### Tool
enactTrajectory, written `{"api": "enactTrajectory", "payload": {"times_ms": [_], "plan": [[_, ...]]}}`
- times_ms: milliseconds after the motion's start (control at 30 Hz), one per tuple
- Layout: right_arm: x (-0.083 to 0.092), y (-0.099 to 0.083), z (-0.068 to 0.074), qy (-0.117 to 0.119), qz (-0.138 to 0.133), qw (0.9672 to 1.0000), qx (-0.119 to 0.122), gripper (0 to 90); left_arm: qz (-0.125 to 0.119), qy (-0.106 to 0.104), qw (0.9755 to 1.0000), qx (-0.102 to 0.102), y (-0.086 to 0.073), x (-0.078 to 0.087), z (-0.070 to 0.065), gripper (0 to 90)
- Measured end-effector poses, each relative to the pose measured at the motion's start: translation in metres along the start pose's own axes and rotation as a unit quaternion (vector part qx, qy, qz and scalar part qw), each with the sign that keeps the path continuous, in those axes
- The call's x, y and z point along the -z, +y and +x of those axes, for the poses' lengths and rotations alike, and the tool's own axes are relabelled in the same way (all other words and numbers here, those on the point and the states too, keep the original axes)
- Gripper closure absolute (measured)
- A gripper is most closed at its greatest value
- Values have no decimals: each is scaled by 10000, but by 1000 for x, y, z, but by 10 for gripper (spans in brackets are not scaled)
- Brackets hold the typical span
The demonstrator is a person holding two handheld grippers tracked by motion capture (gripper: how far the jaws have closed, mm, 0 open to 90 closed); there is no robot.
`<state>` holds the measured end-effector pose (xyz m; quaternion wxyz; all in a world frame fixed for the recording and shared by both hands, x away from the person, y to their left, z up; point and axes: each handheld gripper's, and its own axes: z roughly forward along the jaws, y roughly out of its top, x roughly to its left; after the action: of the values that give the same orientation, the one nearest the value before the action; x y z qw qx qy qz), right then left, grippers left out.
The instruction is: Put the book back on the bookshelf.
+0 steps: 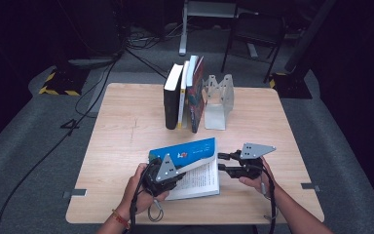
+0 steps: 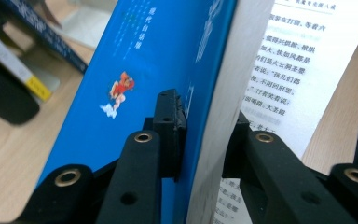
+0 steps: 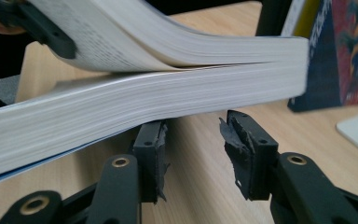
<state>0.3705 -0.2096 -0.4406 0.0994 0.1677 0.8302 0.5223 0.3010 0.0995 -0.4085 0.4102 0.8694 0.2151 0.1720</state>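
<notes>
An open book lies near the table's front edge, its blue cover [image 1: 185,151] raised over the printed pages [image 1: 202,181]. My left gripper [image 1: 174,169] is shut on the raised part, one pad on the blue cover [image 2: 135,56] and the other on the inner page, the page edge between them [image 2: 205,126]. My right gripper [image 1: 221,164] stands open at the book's right edge. In the right gripper view its jaws [image 3: 193,135] sit just below the lower page block [image 3: 144,100] with only bare table between them.
Several books [image 1: 182,95] stand upright at the back middle of the wooden table [image 1: 126,126], beside a metal bookend [image 1: 219,100]. A colourful book cover [image 3: 349,51] stands close beyond the open book. Cables and stands lie on the floor behind.
</notes>
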Motion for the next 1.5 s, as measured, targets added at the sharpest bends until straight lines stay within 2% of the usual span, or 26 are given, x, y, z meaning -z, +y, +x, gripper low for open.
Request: {"api": "enactTrajectory", "payload": {"times_ms": [67,133,267,400,433,467,533,567,600,700,833,1000,1100,1200,1267,1333,1400,1433,1500], "plan": [[3,5,1,-76,-80,9999,10,585,-167,-5,9999,-16,2,-2,1,756],[6,7,-2,-148,-154,9998,-60,585,-222,-69,9997,-23,4,-5,2,761],[12,9,-5,-278,-185,9994,-54,596,-411,-139,9990,-66,8,-10,3,766],[27,18,-9,-423,-437,9981,-44,596,-816,-413,9958,-29,19,-15,7,772],[32,21,-10,-495,-492,9976,-39,599,-816,-413,9958,-29,19,-15,7,771],[32,21,-10,-495,-492,9976,-39,599,-877,-514,9948,-36,24,-18,7,771],[43,27,-10,-689,-574,9959,79,629,-996,-605,9931,-135,34,-25,7,771],[50,30,-11,-828,-627,9945,119,635,-1036,-630,9924,-186,37,-28,7,769],[54,32,-12,-868,-662,9940,96,636,-1098,-671,9915,-174,40,-30,7,768],[65,39,-13,-936,-747,9927,159,636,-1252,-779,9889,-196,45,-35,8,768],[72,51,-15,-994,-740,9920,225,637,-1400,-804,9869,-86,47,-40,9,760],[68,63,-10,-993,-766,9915,335,653,-1425,-751,9869,-40,42,-36,13,757],[63,69,-3,-977,-738,9912,498,651,-1434,-676,9873,-27,35,-29,15,753],[58,72,2,-915,-779,9917,461,621,-1474,-629,9871,42,27,-24,17,753],[55,75,6,-914,-769,9914,532,572,-1499,-602,9868,134,20,-21,18,749],[51,77,10,-1016,-709,9904,608,512,-1509,-571,9867,210,16,-19,18,733],[49,78,11,-1000,-688,9909,574,432,-1470,-504,9876,215,14,-18,17,686],[47,78,12,-969,-639,9914,602,419,-1348,-309,9903,162,12,-18,14,662],[43,78,14,-915,-612,9919,634,393,-1333,-248,9905,225,9,-18,12,627]]}}
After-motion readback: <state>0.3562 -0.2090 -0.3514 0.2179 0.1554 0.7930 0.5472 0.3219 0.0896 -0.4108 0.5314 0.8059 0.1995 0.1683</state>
